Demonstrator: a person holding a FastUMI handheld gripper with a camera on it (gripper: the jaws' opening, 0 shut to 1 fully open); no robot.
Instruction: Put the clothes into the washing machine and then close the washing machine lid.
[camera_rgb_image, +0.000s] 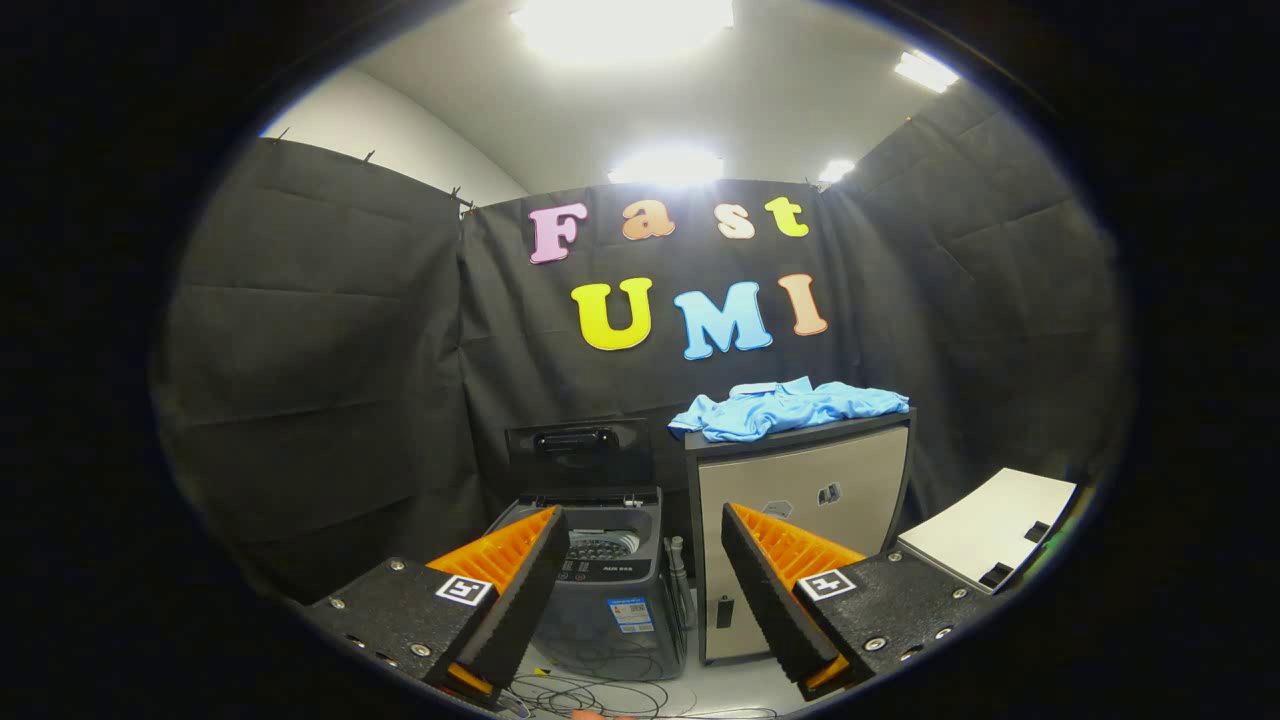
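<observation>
Gripper (640, 590) spread wide, nothing held between its fingers. Beyond them, at twelve o'clock, sits the washing machine (600, 590), lid (577, 452) standing up open. The light blue clothes (790, 408) lie heaped on the cabinet (800, 520) at one o'clock, just beside the machine.

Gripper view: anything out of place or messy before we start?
Nothing is damaged or spilled. Loose cables sprawl on the floor in front of the washing machine, whose lid stands open. The blue shirt lies rumpled on the cabinet. The gripper is open, holding nothing.
</observation>
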